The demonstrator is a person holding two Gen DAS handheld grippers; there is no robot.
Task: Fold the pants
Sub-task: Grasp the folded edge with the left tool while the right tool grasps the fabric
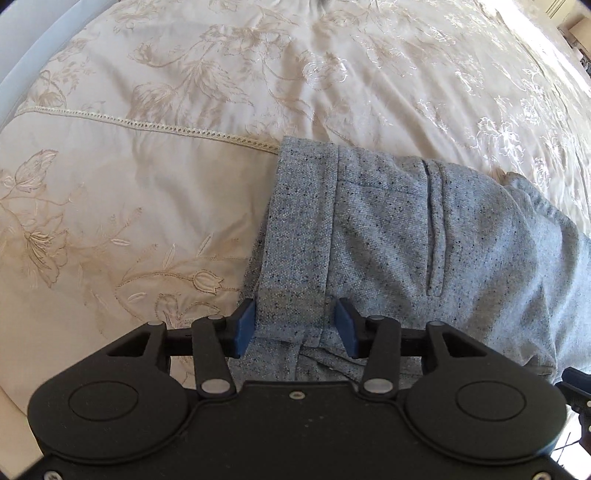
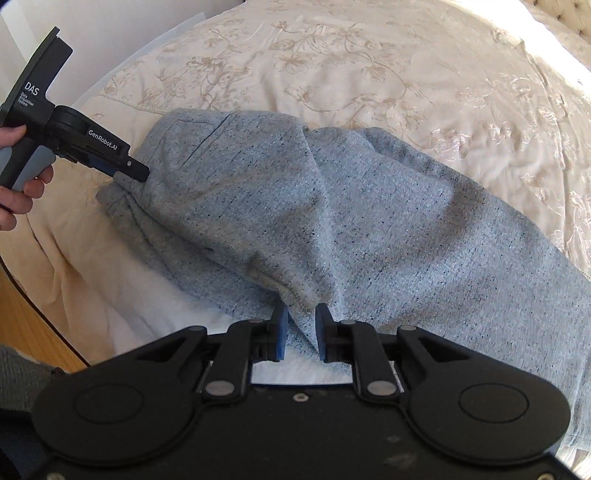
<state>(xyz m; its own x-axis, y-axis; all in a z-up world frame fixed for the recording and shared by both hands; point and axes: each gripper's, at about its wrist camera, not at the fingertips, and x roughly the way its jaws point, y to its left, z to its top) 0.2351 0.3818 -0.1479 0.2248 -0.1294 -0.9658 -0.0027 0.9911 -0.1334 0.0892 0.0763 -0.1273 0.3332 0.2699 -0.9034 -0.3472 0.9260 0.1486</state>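
Observation:
Grey speckled pants (image 1: pixel 406 236) lie on the bed, waistband (image 1: pixel 295 236) toward the left. In the left wrist view my left gripper (image 1: pixel 295 325) is open, its blue pads either side of the waistband corner, with cloth between them. In the right wrist view the pants (image 2: pixel 332 221) are folded over lengthwise. My right gripper (image 2: pixel 301 330) is partly open, with a near fold of the pants between its pads. The left gripper (image 2: pixel 125 170) shows there at the waistband, held by a hand.
A cream bedspread (image 1: pixel 166 166) with embroidered flowers covers the bed, also in the right wrist view (image 2: pixel 406 74). A lace seam (image 1: pixel 166 127) runs across it. The bed's near edge and wooden floor (image 2: pixel 33 317) lie at lower left. A white wall (image 2: pixel 92 22) stands behind.

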